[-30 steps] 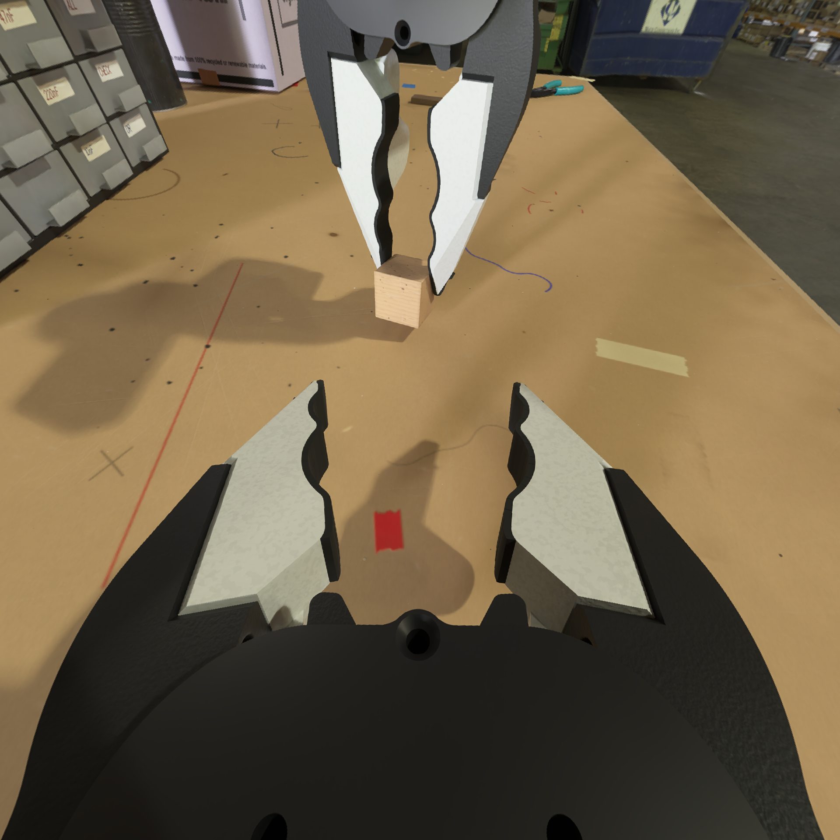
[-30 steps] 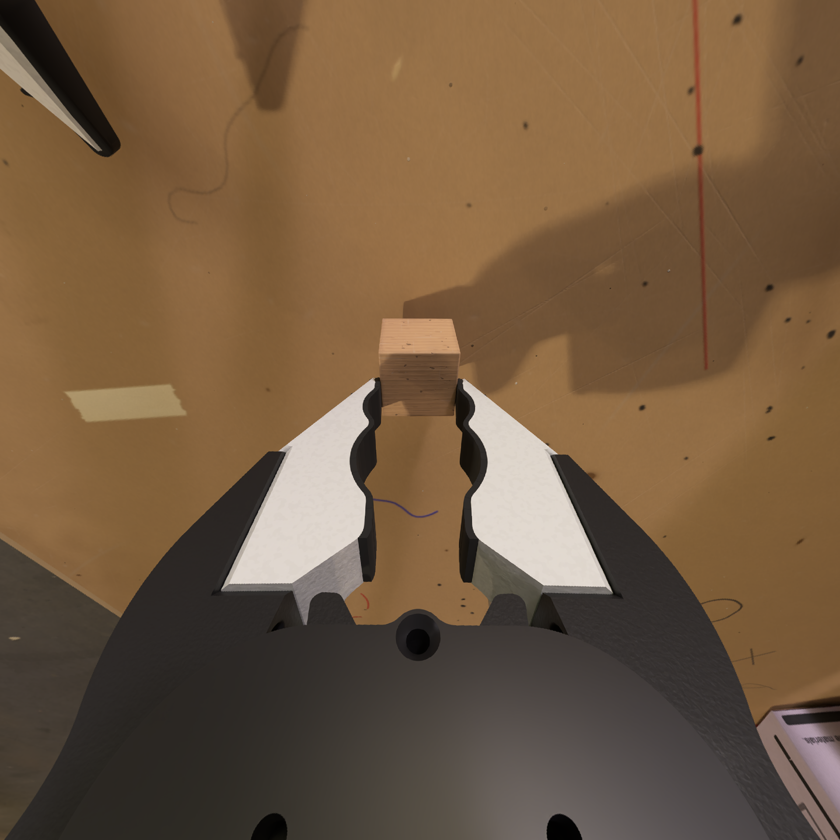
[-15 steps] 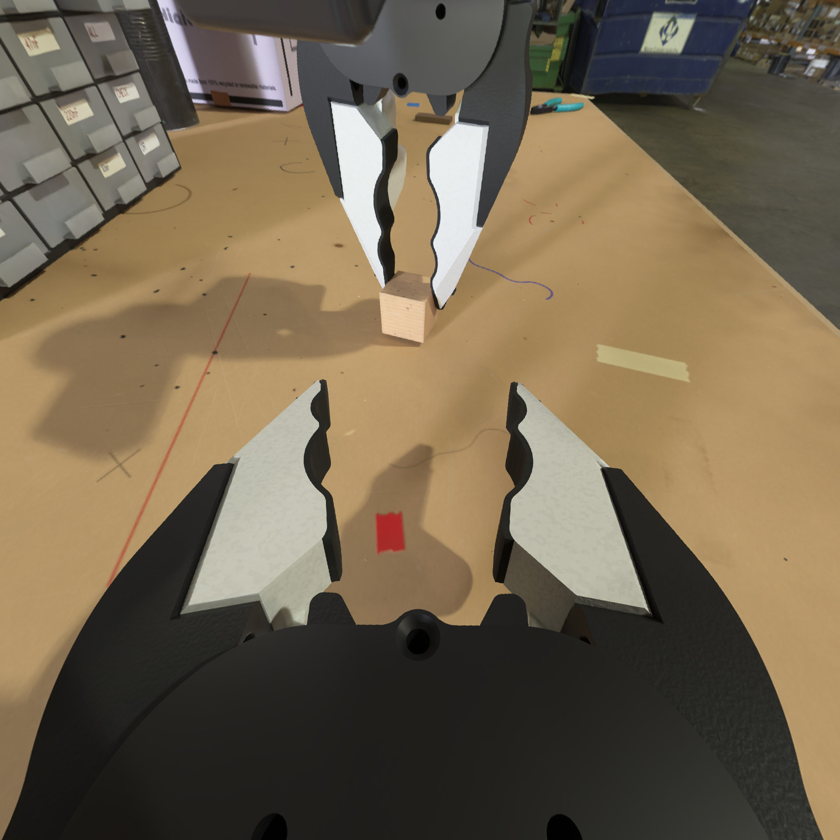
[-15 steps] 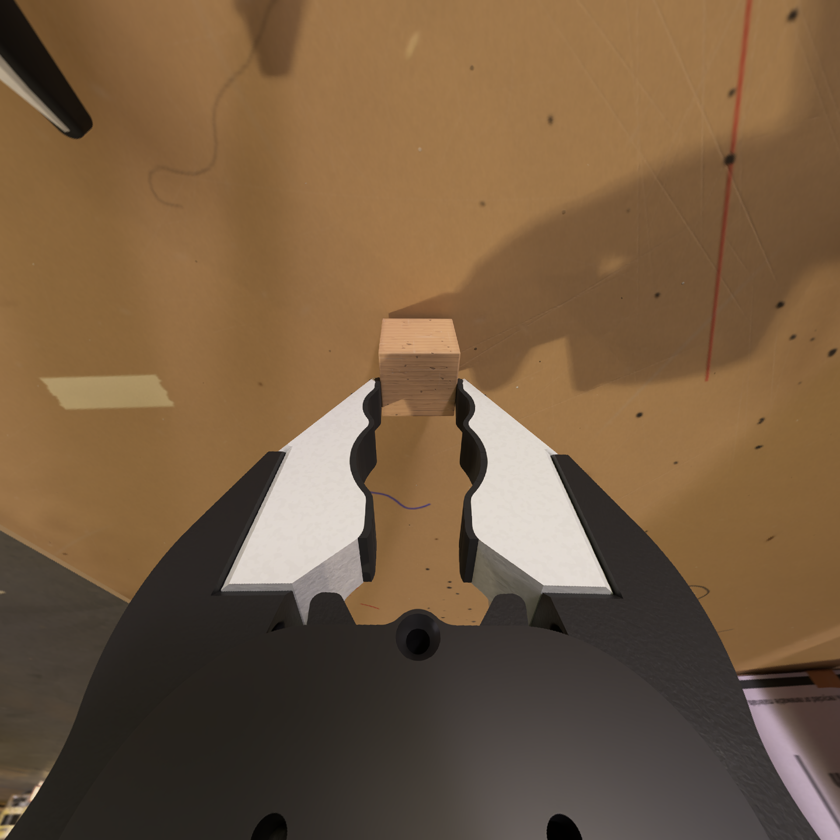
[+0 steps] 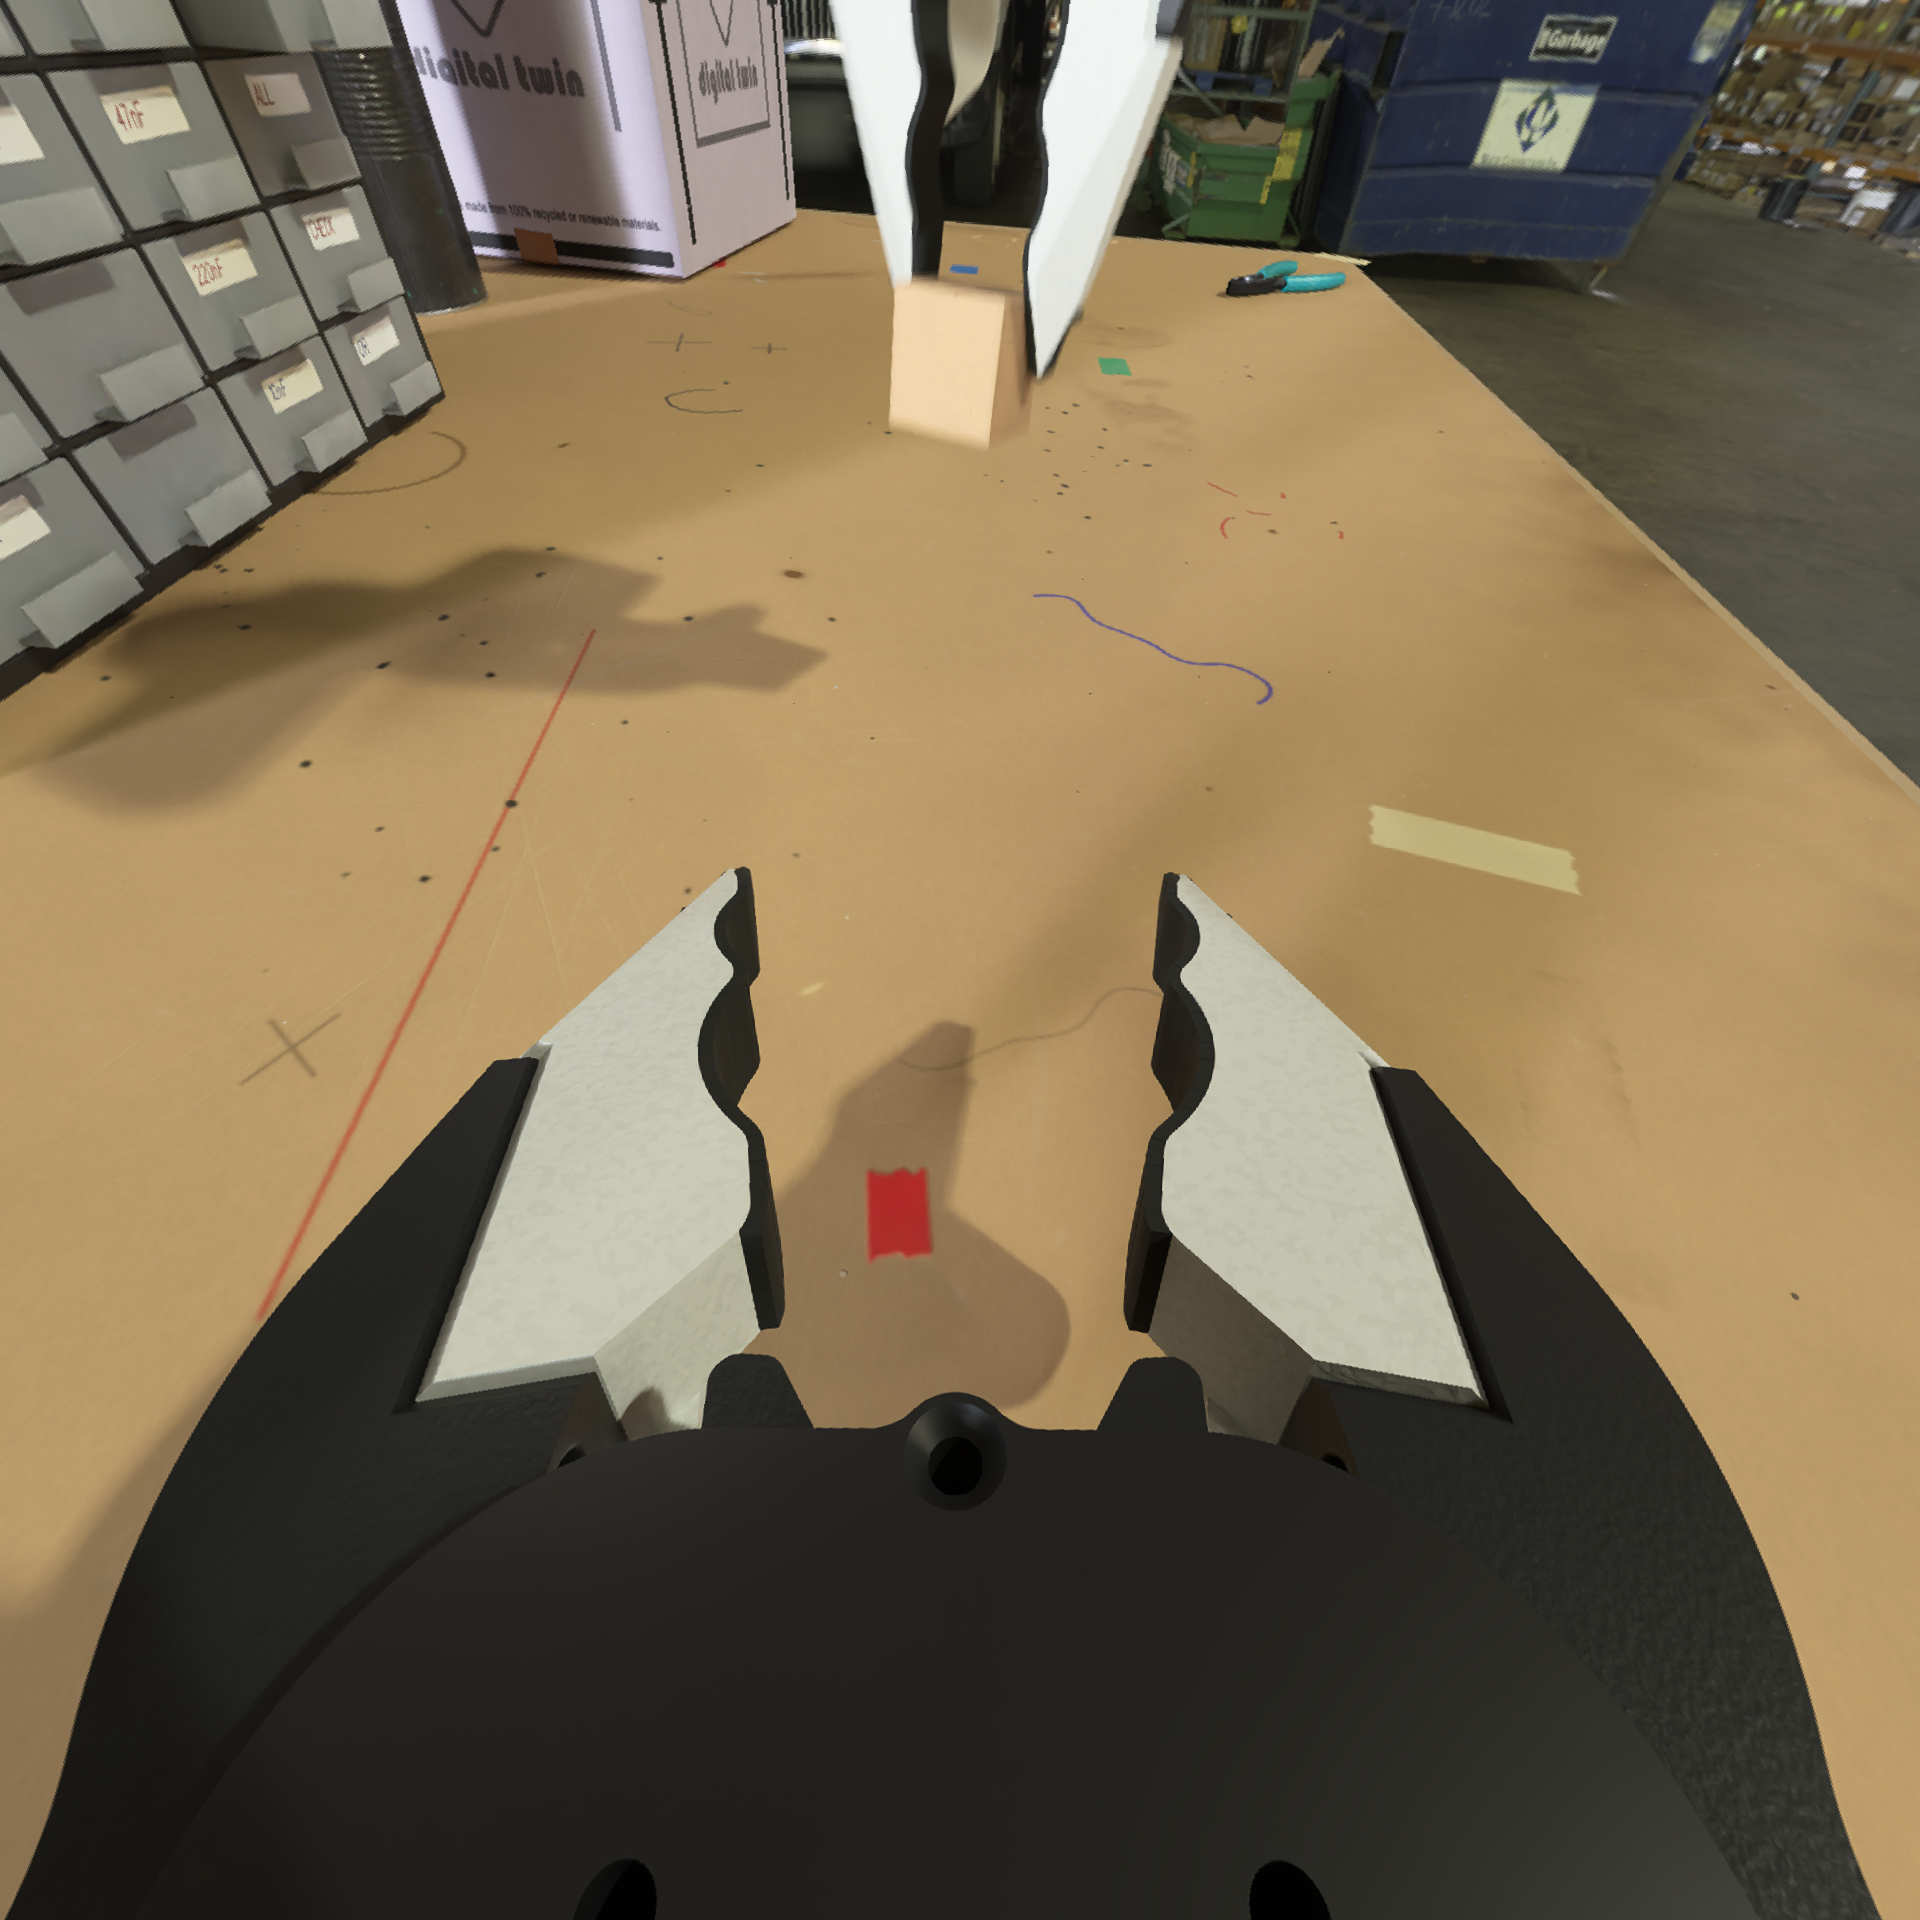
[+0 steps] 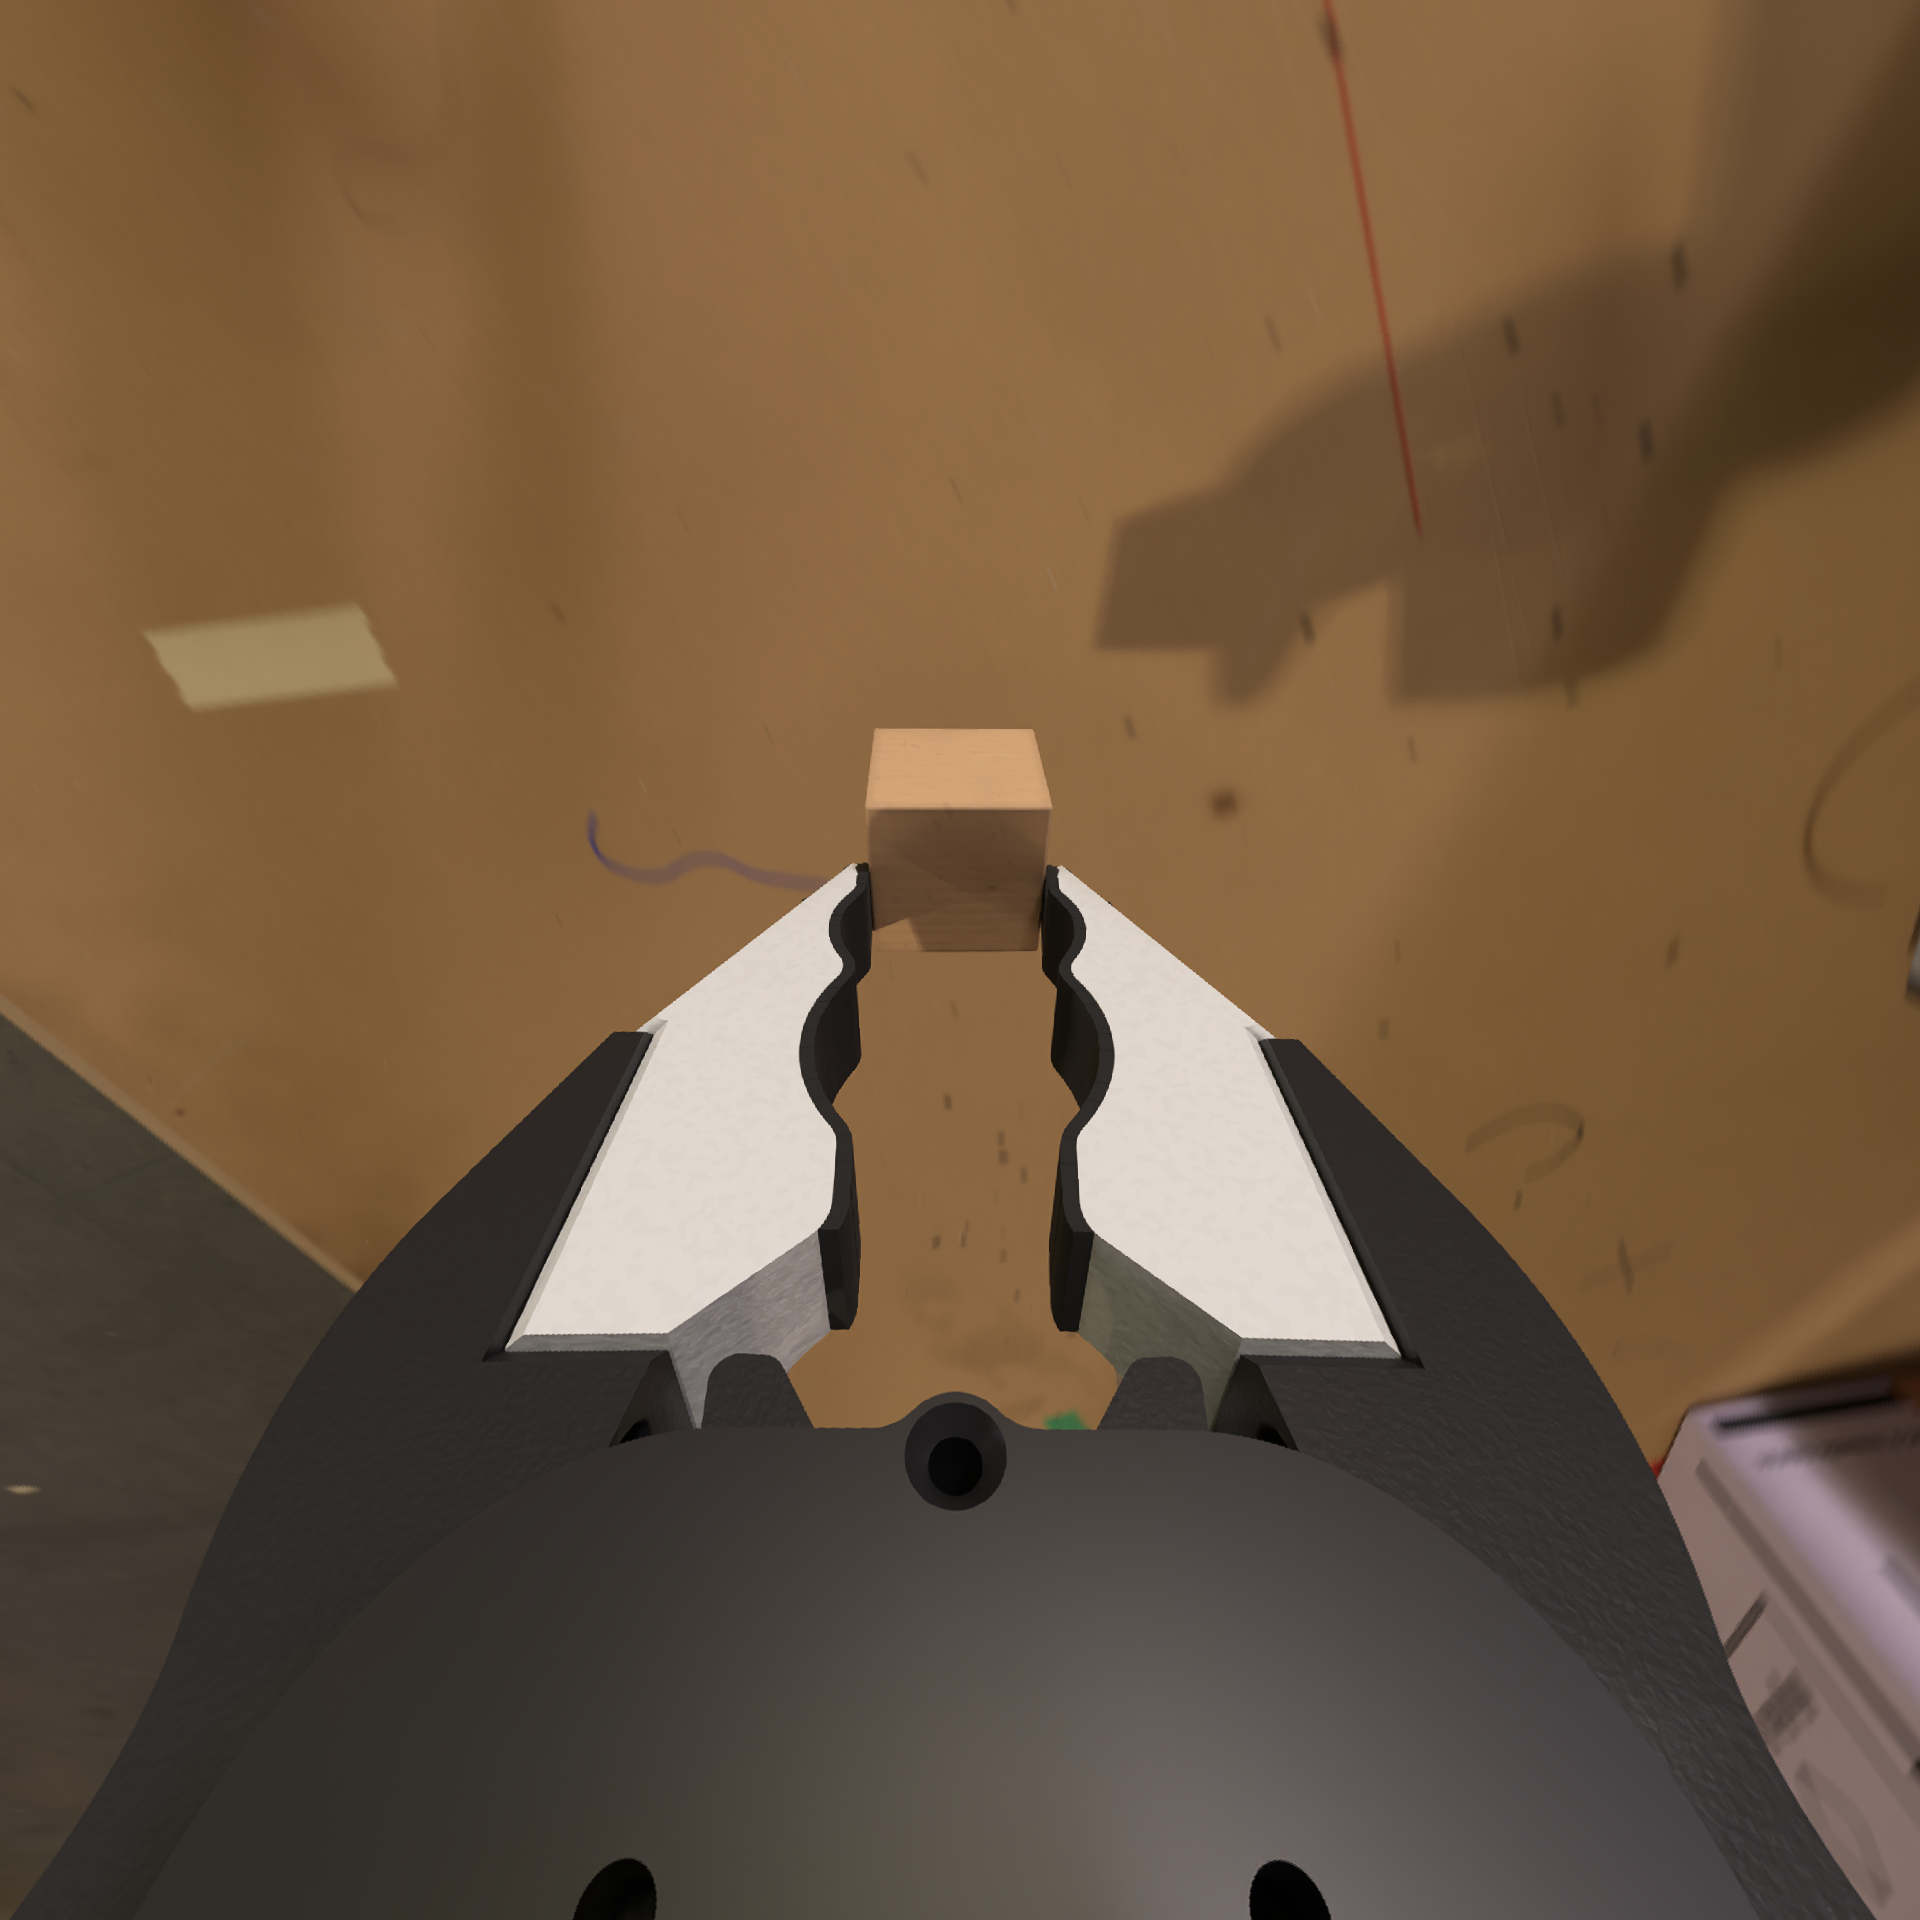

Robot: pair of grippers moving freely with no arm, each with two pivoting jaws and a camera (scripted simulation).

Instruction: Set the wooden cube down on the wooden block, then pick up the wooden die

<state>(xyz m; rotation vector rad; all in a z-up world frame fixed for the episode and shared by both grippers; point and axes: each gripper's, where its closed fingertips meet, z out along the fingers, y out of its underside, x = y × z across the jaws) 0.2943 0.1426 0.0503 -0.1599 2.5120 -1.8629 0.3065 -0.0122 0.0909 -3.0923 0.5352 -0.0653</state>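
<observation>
Right claw (image 6: 954,883) is clamped on the cube (image 6: 956,831), pinched at the very fingertips. In the right wrist view the cube sits centre frame, sticking out past the tips, with the table (image 6: 520,364) blurred underneath. Cube is clear of the table: in the left wrist view it hangs top centre (image 5: 948,358), its shadow off at left, mid-height.

Left claw (image 5: 954,935) is spread wide with nothing in it, low over the table, a red tape patch (image 5: 897,1214) between its fingers.

Key relation: the cube is straight ahead of the left claw and well apart, up near the far end of the table. The block and the die show in neither view, so I can't give a bearing to either. My read: I'm in the carry phase, and the set-down can't be lined up until the block comes into frame.

Risk, as I judge it: the tip-only pinch leaves little margin, and a knock could twist the cube.
</observation>
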